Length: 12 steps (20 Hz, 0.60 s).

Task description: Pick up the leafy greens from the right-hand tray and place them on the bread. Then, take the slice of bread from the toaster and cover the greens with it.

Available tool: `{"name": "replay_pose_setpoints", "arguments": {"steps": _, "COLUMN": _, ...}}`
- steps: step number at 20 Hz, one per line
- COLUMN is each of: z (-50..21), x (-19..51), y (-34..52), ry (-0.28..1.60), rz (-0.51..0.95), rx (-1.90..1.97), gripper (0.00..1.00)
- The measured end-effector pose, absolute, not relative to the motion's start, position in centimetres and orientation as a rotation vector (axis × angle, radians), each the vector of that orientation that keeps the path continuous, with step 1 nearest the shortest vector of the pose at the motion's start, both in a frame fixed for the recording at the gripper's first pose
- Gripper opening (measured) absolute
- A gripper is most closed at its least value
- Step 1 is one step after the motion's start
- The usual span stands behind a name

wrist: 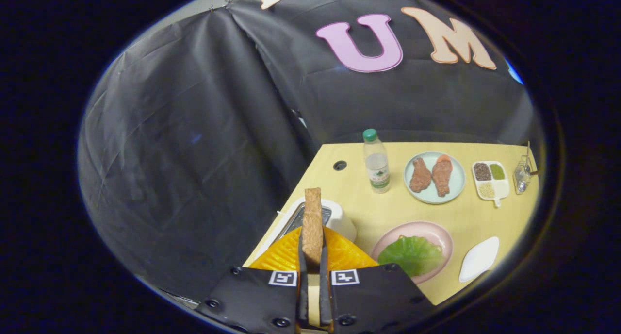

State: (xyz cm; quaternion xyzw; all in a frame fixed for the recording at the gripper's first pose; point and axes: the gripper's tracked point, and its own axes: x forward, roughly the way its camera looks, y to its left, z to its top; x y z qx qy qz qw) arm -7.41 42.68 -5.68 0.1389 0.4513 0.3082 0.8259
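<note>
Bread (313, 222) sits pinched edge-up in the gripper (313, 256), probably just above the toaster (339, 217), ready for the greens (410, 254).

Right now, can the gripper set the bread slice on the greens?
Probably yes: the gripper is shut on the bread slice, held above the toaster; nothing stands between it and the lettuce leaf on the pink plate.

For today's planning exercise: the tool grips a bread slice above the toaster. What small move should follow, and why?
Probably carry the bread, clamped in the tool, rightward over the pink plate. The greens already lie there uncovered, and the slice seems lifted out of the toaster.
</note>
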Motion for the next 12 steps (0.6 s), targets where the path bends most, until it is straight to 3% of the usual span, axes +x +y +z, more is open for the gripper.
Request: {"name": "replay_pose_setpoints", "arguments": {"steps": 12, "z": -15.0, "x": -6.1, "y": 35.4, "ry": 0.980, "rz": 0.601, "rx": 0.408, "gripper": 0.12}}
